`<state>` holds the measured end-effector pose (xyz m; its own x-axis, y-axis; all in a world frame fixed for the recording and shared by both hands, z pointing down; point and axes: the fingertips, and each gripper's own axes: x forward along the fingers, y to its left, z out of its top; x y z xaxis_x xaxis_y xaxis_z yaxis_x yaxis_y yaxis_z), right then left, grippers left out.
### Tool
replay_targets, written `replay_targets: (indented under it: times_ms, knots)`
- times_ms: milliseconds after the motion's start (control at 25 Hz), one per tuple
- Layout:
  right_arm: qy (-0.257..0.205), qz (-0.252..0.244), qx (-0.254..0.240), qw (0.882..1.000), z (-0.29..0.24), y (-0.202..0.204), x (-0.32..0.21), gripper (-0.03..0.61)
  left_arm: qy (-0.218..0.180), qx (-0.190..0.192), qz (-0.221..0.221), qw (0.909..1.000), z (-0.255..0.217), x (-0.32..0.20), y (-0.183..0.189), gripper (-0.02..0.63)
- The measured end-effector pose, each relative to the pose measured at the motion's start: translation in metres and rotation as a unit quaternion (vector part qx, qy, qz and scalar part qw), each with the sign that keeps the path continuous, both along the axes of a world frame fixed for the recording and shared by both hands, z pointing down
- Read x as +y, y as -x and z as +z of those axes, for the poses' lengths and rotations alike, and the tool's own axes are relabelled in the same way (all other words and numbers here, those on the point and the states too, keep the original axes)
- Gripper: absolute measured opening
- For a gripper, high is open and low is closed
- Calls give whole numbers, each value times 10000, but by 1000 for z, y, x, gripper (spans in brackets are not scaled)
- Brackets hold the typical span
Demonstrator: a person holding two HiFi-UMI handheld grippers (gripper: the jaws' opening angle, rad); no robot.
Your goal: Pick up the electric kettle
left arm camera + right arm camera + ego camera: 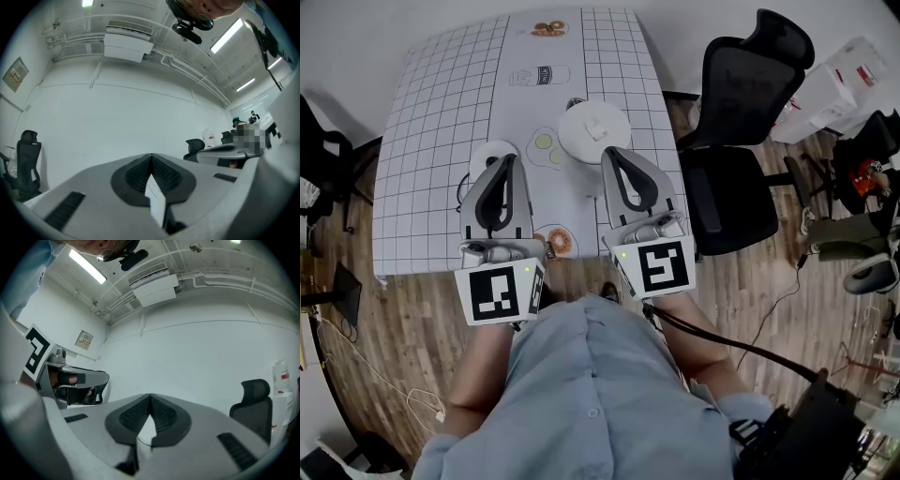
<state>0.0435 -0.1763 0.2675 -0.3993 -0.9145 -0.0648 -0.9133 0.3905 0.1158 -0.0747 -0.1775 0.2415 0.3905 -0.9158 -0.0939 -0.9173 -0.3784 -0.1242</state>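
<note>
Electric kettle (593, 131) stood just above the middle of the head view as a white round body seen from on top, on the gridded cloth of the table (441, 141), held by nothing. By how it stood it had not been lifted at this moment; that would fit a kettle awaiting a grip as well as one set back down.

Just below and right of it lay the tip of the right tongs (615, 153). Their jaws were pressed together with nothing between them. The right gripper view showed only the far wall and a chair past the meeting pads, so I judged them to be level and higher than the kettle, not on it.

At lower left of the kettle the left tongs (508, 159) pointed the same way, jaws likewise together and empty. Both pairs sat side by side near the table's lower edge, probably a resting pose close to the person's body.

Partly under the left tongs lay a white round disc (487, 150) with a dark cord beside it. It might have been the kettle's base, though that could not be told.

A black office chair (741, 141) stood off the table's right side.
</note>
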Motion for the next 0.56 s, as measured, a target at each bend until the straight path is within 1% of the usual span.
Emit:
replay_targets:
  times_ms: [560]
  knots:
    - [-2, 99, 4, 10000, -1, -5, 1, 0, 33, -15, 57, 10000, 0, 0, -1, 0]
